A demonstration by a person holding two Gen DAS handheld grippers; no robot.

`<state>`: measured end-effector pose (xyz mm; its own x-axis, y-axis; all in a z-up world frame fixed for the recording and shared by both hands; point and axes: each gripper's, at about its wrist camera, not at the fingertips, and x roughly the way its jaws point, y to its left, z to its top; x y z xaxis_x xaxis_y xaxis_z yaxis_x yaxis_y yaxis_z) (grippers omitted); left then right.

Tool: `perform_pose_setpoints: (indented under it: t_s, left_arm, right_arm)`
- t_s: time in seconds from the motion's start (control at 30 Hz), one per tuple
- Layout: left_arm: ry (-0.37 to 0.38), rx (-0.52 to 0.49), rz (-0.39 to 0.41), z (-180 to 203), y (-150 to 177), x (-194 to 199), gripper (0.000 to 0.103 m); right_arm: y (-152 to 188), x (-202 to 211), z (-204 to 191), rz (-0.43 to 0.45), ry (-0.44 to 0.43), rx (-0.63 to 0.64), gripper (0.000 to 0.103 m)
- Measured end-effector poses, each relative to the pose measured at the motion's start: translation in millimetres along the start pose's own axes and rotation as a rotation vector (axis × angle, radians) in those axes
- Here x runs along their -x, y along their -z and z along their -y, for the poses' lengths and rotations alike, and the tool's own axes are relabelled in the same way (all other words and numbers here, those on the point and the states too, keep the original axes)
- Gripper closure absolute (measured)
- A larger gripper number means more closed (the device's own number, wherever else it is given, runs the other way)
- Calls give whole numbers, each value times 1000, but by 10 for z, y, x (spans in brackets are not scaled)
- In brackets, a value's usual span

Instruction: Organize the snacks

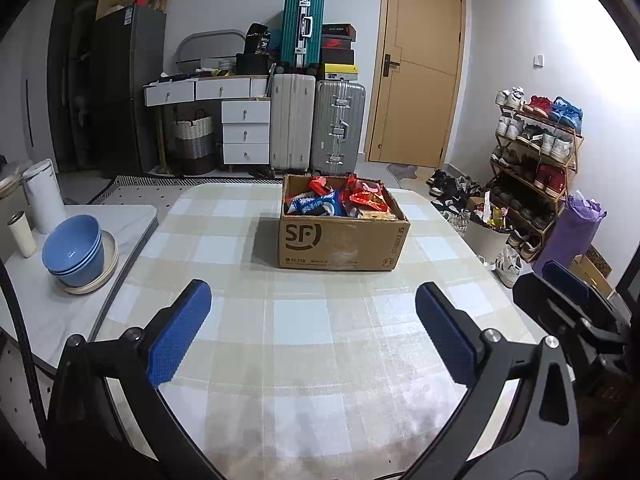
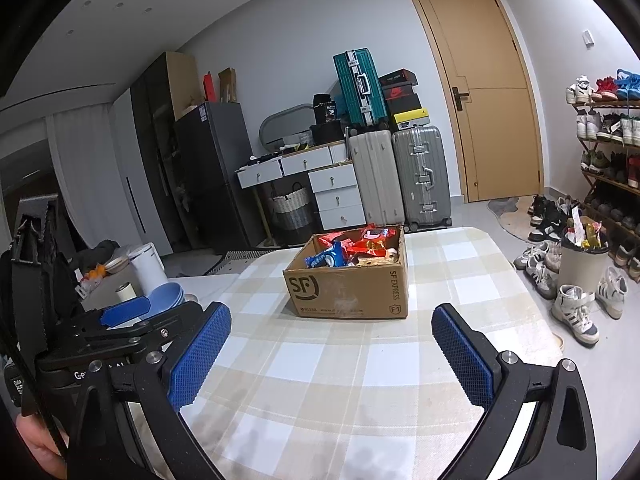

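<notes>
A brown SF cardboard box (image 1: pixel 340 242) stands on the checked tablecloth (image 1: pixel 296 344), open at the top and full of snack packets: red bags (image 1: pixel 366 196) and a blue Oreo pack (image 1: pixel 316 205). It also shows in the right wrist view (image 2: pixel 348 292) with the same snacks (image 2: pixel 352 250). My left gripper (image 1: pixel 312 308) is open and empty, well short of the box. My right gripper (image 2: pixel 332 332) is open and empty, just in front of the box. The right gripper's fingers (image 1: pixel 568 280) show at the right edge of the left wrist view.
A side table at the left holds stacked blue bowls (image 1: pixel 74 250), a white cup (image 1: pixel 22 234) and a white canister (image 1: pixel 42 196). A bin (image 2: pixel 582 260) and loose shoes (image 2: pixel 576 314) stand on the floor right of the table. Suitcases (image 1: pixel 318 132) and drawers stand behind.
</notes>
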<state>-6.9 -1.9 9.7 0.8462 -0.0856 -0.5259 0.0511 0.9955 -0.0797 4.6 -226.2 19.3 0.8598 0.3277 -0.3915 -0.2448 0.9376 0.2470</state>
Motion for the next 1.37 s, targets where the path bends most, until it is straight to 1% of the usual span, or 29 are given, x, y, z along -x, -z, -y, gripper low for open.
perform_pose_setpoints:
  t_s: [0.1,0.4,0.53,0.73,0.83,1.07,1.2,1.27,1.37]
  left_arm:
    - [-15,8,7,-17,5,28,1]
    - [-24,13,5,-45,15,31,1]
    - [-99,2,-4,-37,28,-8,1]
    - [-138,3,-6,-64,40,-50,1]
    - [-156,16,6,-103,41,-50,1]
    - [-164,-2,6,-122,83,-81,1]
    - [-140,-20,-12,-99,116,-163,1]
    - [-113,-13,-6,-113,137,-202,1]
    - [-111,-15,-2,-123,158,-262,1]
  right_arm:
    - [6,-1,8,-4,0,-3,1]
    - [16,-1,33,-5,1,-6,1]
    - [36,-14,54,-12,-4,-8,1]
    - [55,-45,70,-21,-4,-12,1]
    - [62,-63,75,-22,-1,-13,1]
    - [124,-119,99,-36,-1,-20,1]
    - [139,-170,112,-46,0,-22,1]
    - [161,-190,123,-51,2,-23,1]
    - [192,-239,164,-63,8,-23,1]
